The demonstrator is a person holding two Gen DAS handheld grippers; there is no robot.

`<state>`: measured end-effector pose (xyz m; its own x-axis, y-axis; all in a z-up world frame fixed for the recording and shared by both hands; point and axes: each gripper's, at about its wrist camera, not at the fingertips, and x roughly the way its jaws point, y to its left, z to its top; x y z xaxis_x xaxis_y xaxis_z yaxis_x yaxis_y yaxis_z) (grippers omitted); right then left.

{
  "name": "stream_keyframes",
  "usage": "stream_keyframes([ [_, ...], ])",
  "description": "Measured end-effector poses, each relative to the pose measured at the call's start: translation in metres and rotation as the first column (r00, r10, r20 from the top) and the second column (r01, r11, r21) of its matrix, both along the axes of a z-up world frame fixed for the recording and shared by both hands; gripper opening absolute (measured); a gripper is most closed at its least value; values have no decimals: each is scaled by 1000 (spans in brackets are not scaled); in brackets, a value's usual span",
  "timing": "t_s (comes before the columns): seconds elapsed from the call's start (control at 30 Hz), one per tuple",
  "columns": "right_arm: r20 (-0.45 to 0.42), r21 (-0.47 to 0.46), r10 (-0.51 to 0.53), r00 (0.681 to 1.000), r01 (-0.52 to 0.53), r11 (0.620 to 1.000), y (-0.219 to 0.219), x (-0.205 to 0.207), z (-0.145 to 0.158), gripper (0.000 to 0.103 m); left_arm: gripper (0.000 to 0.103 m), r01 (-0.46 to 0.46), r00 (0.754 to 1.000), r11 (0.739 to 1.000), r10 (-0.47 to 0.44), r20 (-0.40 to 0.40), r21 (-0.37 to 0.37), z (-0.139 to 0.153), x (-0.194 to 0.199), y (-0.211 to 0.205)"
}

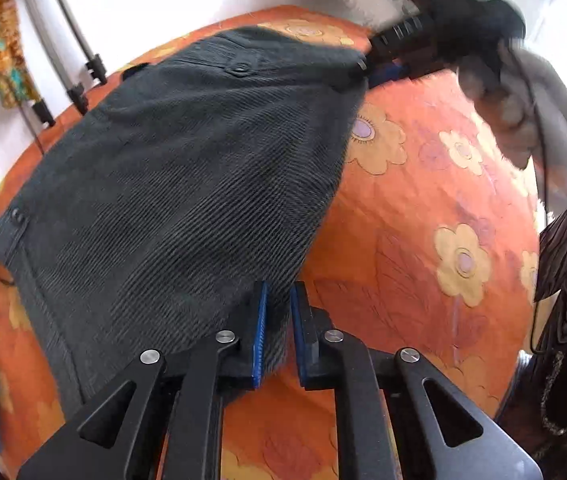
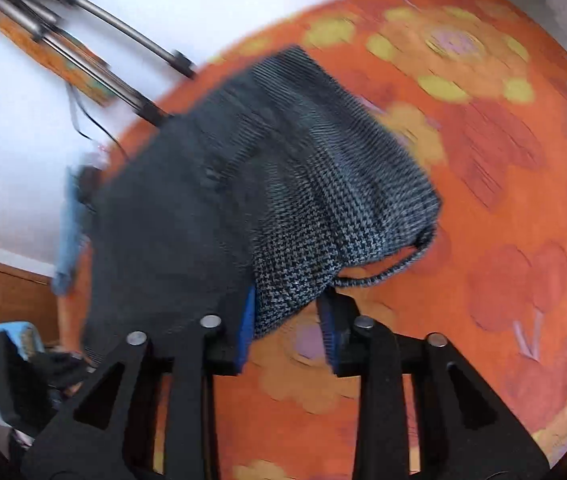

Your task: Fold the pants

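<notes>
The dark grey pants lie spread over an orange flowered bedsheet — one edge lifted. The left gripper is clamped on a fold of the cloth. The right gripper has fingers apart, a corner of fabric hanging loose between them.

Home bedroom, orange flowered bedsheet on a bed, white wall, tripod legs alongside
</notes>
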<state>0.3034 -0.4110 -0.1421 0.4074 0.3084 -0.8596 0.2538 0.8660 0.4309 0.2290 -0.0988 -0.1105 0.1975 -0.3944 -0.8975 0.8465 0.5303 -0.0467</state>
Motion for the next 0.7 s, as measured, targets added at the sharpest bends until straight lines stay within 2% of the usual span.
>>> stream_keyframes([
  [0.07, 15, -39, -10, 1000, 11, 999, -7, -13, 3, 53, 17, -42, 998, 998, 43, 36, -39, 18, 3, 19],
  [0.1, 28, -52, -17, 999, 19, 998, -9, -19, 8, 55, 22, -75, 995, 996, 79, 67, -53, 28, 6, 32],
  [0.17, 47, -82, -34, 998, 38, 996, -13, -29, 18, 56, 23, -156, 979, 985, 165, 123, -77, 44, 16, 61],
  [0.27, 127, -138, -9, 992, 27, 990, -4, -38, 39, 56, 23, -247, 950, 965, 260, 171, -92, 52, 29, 91],
  [0.37, 207, -177, 122, 971, -85, 981, 33, -36, 55, 56, 23, -299, 937, 951, 309, 164, -81, 36, 33, 101],
  [0.47, 245, -135, 252, 936, -224, 965, 75, -28, 57, 56, 23, -337, 930, 939, 343, 134, -69, 15, 35, 103],
  [0.6, 276, -187, 404, 872, -364, 912, 135, -20, 52, 56, 23, -382, 917, 924, 378, 126, 6, -8, 37, 113],
  [0.63, 276, -189, 436, 856, -397, 898, 147, -19, 49, 56, 27, -389, 914, 921, 383, 133, 27, -15, 37, 114],
  [0.7, 266, -183, 485, 833, -450, 874, 169, -16, 43, 56, 30, -413, 905, 911, 411, 113, 0, -16, 37, 123],
])
